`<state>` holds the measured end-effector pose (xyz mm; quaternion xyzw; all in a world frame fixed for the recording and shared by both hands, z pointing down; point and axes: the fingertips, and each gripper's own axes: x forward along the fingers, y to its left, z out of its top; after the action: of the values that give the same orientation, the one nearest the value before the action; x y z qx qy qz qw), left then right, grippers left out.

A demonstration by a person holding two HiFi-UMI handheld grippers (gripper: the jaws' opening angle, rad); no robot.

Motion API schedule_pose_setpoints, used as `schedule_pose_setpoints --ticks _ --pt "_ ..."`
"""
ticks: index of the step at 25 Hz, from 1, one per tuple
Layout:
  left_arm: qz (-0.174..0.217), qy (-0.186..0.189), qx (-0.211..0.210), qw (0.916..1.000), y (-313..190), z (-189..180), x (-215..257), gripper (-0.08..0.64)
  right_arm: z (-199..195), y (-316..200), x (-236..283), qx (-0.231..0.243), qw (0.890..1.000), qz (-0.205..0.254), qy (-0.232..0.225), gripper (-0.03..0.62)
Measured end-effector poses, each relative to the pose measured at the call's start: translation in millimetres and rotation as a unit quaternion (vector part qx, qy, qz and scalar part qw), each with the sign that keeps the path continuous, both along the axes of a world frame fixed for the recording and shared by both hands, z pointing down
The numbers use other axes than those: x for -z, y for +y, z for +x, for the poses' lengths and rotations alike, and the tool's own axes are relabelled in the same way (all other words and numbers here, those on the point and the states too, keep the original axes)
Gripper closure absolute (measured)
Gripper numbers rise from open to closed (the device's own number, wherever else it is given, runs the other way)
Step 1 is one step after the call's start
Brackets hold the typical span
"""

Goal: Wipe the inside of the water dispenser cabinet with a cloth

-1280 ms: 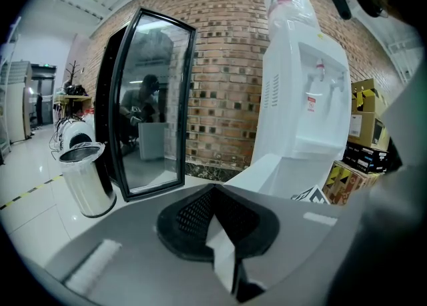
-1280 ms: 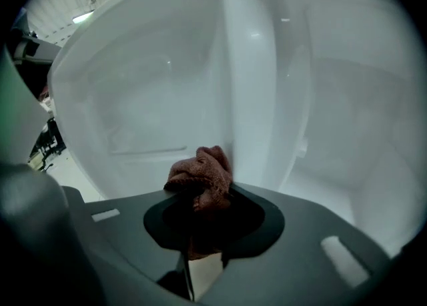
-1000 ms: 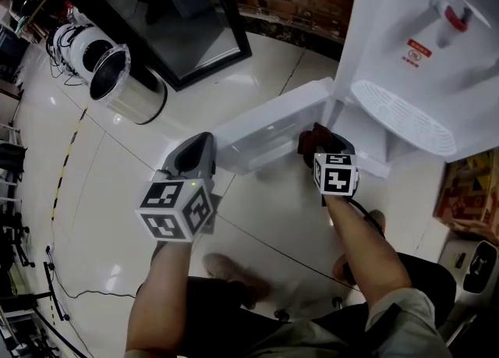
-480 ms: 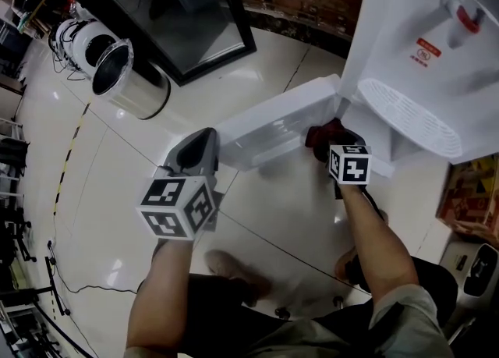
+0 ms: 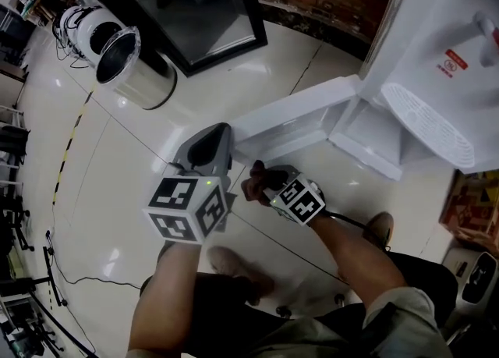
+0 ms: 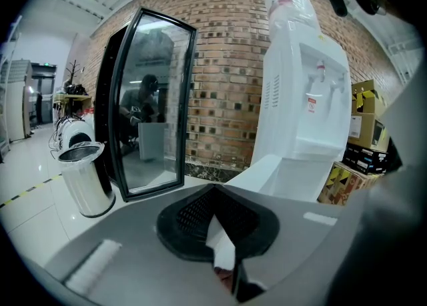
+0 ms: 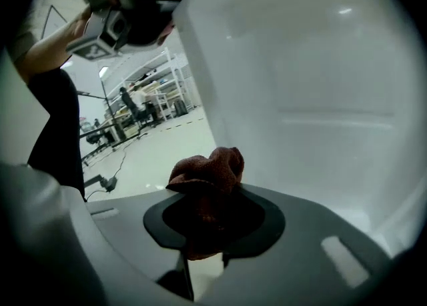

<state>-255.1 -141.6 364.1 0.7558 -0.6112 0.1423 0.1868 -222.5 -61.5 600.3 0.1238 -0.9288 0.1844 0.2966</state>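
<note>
A crumpled dark-red terry cloth (image 7: 208, 168) is pinched in the fingers of the right gripper (image 5: 263, 185) at centre frame, near the open smooth white door (image 5: 300, 118) of the water dispenser (image 5: 437, 52) cabinet. The left gripper (image 5: 209, 147), its fingers closed on nothing, angles down. At upper left stands a round steel bin (image 5: 132, 76), its inside dark.

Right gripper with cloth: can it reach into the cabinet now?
Likely yes: door stands open, nothing lies between cloth in right gripper and cabinet; left gripper is off to the side.
</note>
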Motion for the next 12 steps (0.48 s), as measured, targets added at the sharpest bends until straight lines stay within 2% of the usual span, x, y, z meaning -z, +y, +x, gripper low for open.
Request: schedule_pose_setpoints --ticks 2,6,9,12 --pt "0.0 0.007 -0.003 1.0 1.6 0.2 0.2 0.56 -24.4 10.5 -4.6 0.029 1.0 0.0 0.002 0.482" --pt "0.003 0.02 -0.009 0.9998 3.0 2.1 0.0 0.56 -51.4 4.4 -16.0 0.044 0.999 0.011 0.014 0.482" --pt "0.005 0.024 -0.012 0.9996 -0.7 3.4 0.4 0.56 -47.8 -5.0 -19.6 0.045 0.998 0.036 0.026 0.485" --pt "0.005 0.022 -0.009 0.9997 -1.5 0.9 1.7 0.56 -35.3 -15.6 -21.4 0.015 0.999 0.034 0.03 0.485"
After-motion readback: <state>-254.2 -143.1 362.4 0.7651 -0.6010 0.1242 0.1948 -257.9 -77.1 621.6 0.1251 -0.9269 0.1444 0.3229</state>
